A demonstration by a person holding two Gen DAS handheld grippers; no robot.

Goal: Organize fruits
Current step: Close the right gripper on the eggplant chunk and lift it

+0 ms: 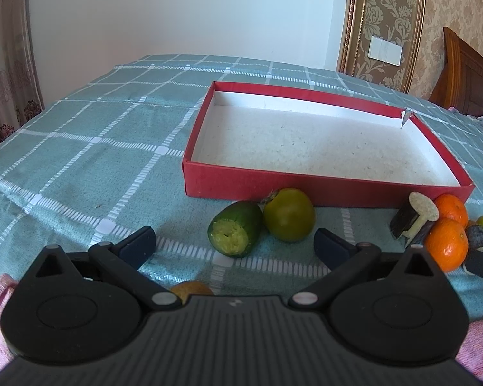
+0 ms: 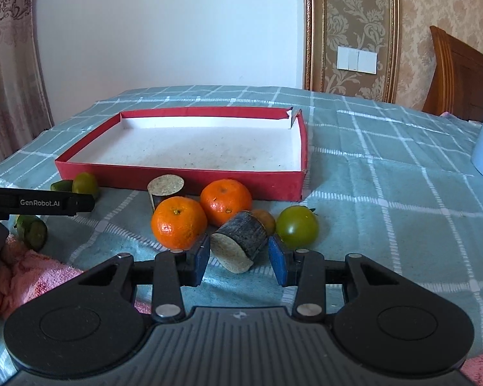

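On bed (image 2: 386, 193), left side: left gripper (image 1: 235, 239) fingers released, nothing between, parked over cucumber stub (image 1: 236, 225) and green tomato (image 1: 288, 214); probably waiting for its turn. Mid-frame: red box (image 2: 177, 178) empty, open side up, just behind fruit, so short carry for each piece. Front of box: two oranges (image 2: 178, 222) touching, not yet sorted. Right side: right gripper (image 2: 240, 257) fingers clenched on dark cut chunk (image 2: 241, 241), gripped across rind, pale cut face forward. Looks like first piece for box. Second green tomato (image 2: 298, 226) just beside, untouched.
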